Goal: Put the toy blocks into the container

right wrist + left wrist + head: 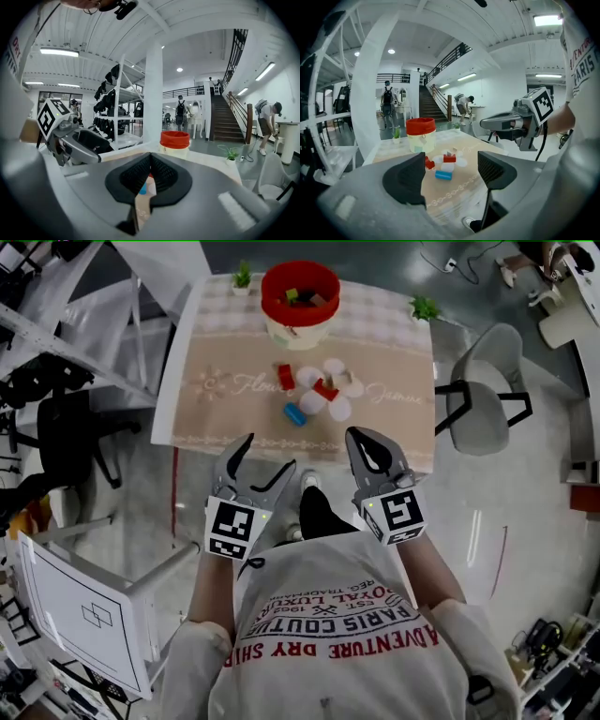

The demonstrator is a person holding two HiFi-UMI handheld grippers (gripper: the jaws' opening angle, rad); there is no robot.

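**Approach to the blocks.** Both tools are short of the counter's near edge, over the floor and well apart from every block. The left tool is released, its jaws wide apart with nothing between them. The right tool is clenched, pads meeting on nothing.

The container stands at the middle of the far edge. The loose blocks lie clustered at the counter's middle.

**Doing the step well (judged).**
- The blue block is nearest the near edge and just clear of the cluster, so it suits the left tool first.
- Lower the jaws on either side of the block's round flanks, and close only once the pads flank it squarely.
- Keep the pads off the adjacent white discs, which would slide easily on the cloth.
- The right tool must open before it reaches any block.
- Carry each block above the container's red rim before release.

**Counts.**

| Thing | Number |
|---|---|
| Container | one, with several blocks already inside, too small to count |
| Blue block | one |
| Red blocks | two |
| White discs | five, as far as can be told |
| Plants | two, one at each far corner |
| Chair | one, beside the right edge |
| Tools | two |
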